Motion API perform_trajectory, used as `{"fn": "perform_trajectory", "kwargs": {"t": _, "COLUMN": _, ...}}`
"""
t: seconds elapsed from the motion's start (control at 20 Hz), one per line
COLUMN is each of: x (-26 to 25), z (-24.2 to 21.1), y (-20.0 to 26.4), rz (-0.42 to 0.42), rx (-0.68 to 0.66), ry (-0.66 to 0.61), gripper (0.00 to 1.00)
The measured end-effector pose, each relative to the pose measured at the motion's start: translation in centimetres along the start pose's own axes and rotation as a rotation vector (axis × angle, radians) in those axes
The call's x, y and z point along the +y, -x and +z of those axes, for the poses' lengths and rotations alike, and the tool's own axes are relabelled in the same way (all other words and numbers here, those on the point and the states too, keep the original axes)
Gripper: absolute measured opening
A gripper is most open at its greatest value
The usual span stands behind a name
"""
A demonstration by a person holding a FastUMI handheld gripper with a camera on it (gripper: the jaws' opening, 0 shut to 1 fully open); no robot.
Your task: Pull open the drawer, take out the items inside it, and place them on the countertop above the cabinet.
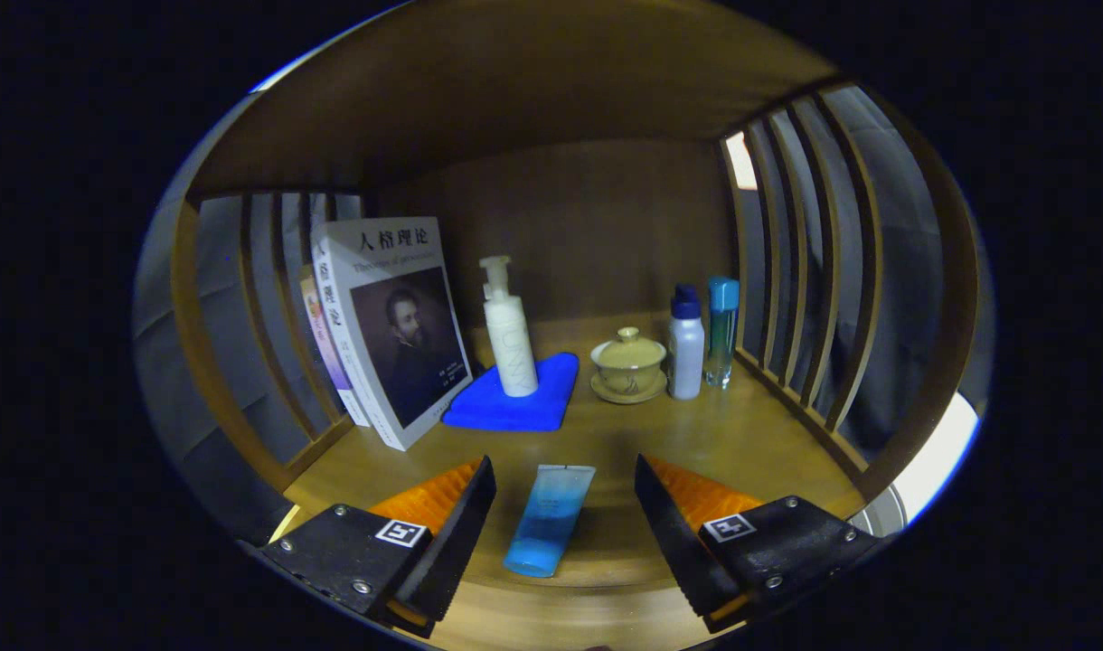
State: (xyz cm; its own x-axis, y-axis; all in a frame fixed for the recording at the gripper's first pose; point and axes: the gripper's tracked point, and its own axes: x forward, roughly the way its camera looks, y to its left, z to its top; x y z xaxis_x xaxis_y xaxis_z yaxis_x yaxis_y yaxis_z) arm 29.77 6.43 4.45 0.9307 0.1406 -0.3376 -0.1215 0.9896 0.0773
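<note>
My claw [565, 479] is spread, the blue tube [548, 520] lying flat between my fingers at the countertop's [696, 443] front edge; slatted rails close both sides. Lidded cup [628, 364] sits near the back.

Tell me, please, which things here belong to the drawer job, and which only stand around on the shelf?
Job:
gripper, fingers open
blue tube, lying on the countertop between the fingers

Standing around:
books
white pump bottle on blue cloth
lidded cup on its saucer
two small bottles
</note>
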Motion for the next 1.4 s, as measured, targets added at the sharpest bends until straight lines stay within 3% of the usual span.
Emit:
{"fn": "perform_trajectory", "kwargs": {"t": 0.35, "x": 2.9, "z": 0.9, "y": 6.4, "rz": 0.067, "rx": -0.129, "ry": 0.068, "gripper": 0.95}}
{"fn": "perform_trajectory", "kwargs": {"t": 0.6, "x": 4.0, "z": -0.6, "y": 12.4, "rz": 0.07, "rx": -0.214, "ry": 0.128, "gripper": 0.95}}
{"fn": "perform_trajectory", "kwargs": {"t": 1.4, "x": 3.7, "z": -10.6, "y": 23.5, "rz": -0.082, "rx": -0.28, "ry": 0.148, "gripper": 0.95}}
